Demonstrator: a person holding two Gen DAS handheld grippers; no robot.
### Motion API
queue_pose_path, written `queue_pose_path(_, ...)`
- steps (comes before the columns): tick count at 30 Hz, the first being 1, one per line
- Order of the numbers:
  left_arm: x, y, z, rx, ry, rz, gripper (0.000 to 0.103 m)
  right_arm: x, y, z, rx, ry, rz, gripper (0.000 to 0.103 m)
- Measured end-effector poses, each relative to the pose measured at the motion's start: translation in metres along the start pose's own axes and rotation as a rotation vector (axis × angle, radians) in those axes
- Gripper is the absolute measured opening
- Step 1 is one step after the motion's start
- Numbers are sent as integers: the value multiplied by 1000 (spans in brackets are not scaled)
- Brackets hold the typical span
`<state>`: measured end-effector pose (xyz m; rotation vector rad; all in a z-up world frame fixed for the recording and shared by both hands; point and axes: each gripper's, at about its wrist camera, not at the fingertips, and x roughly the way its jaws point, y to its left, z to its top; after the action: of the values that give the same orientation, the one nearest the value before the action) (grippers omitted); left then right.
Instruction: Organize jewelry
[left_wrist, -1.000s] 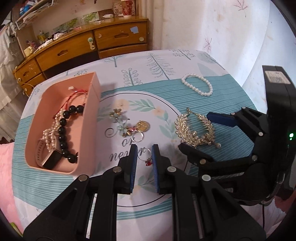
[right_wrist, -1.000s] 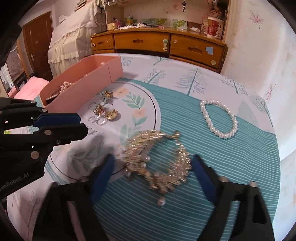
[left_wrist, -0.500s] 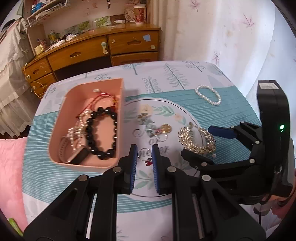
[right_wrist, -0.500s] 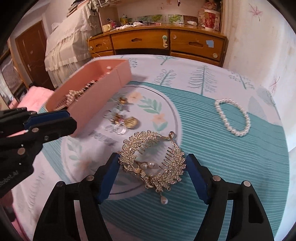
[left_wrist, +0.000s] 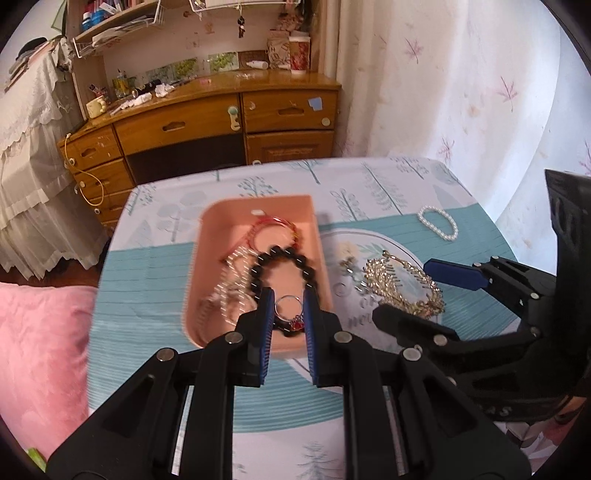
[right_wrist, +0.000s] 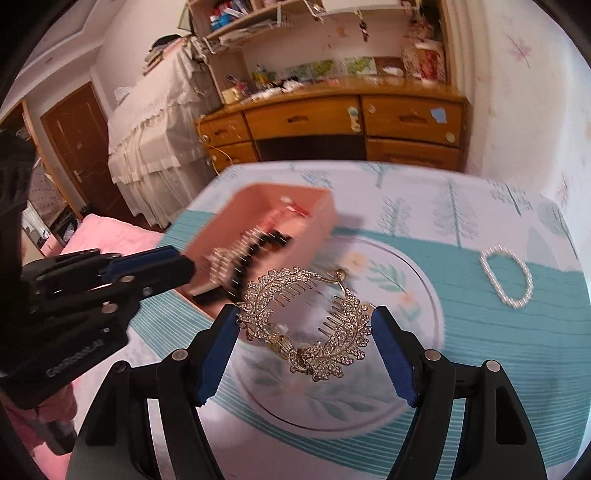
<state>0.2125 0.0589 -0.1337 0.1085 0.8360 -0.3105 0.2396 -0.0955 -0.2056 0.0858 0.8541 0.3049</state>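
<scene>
My left gripper (left_wrist: 289, 295) is shut on a small silver ring with a red charm (left_wrist: 290, 314) and hangs over the near end of the pink box (left_wrist: 258, 201). The box holds a black bead bracelet (left_wrist: 284, 254), a red cord and pale bead strands. My right gripper (right_wrist: 306, 321) is shut on a gold leaf-shaped hair comb (right_wrist: 332, 347), lifted off the tablecloth to the right of the pink box (right_wrist: 317, 229). The left gripper (right_wrist: 184, 271) shows at the left of the right wrist view. In the left wrist view the right gripper (left_wrist: 410, 291) carries the comb (left_wrist: 388, 273).
A white pearl bracelet (left_wrist: 439, 223) (right_wrist: 508, 278) lies at the table's far right. Small gold pieces (left_wrist: 347, 258) sit on the cloth beside the box. A wooden dresser (left_wrist: 221, 122) stands behind the table, a pink cushion (left_wrist: 40, 350) at its left, a wall at its right.
Both grippers rose and swung left with their loads. The ring now hangs over the pink box, and the comb has been lifted off the cloth.
</scene>
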Motion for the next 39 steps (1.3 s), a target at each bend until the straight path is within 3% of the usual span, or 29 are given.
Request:
queue_pose_path(8,-7,50,30,-5,-47,-23,13,-8,60,23,-50,-86,21,74)
queue_pose_path(12,3,73,54,-54,-11,-82,13,-7,86,29,-58,-116,14,74)
queue_pose_path(19,24,85,85,-80,-3,-130,13,5,116,33,-43,-146,-5,74)
queue_pose_path(25,35,80,100,-89,-16,-154,13,14,113,40,-13,-180,-22,74)
queue_pose_path(27,40,79,101,-96,2,-154,14,16,113,41,-5,-187,-21,78)
queue_pose_path(28,43,78,102,-100,21,-151,15,19,110,41,-5,-172,-24,90)
queue_pose_path(30,49,77,101,-107,52,-148,16,25,106,41,-13,-145,-47,93)
queue_pose_path(33,48,78,97,-117,57,-143,30,22,100,40,-21,-149,-45,93)
queue_pose_path(35,46,76,97,-135,46,-137,50,17,95,40,-9,-152,-39,94)
queue_pose_path(39,44,72,92,-163,56,-143,51,14,82,39,3,-130,-48,94)
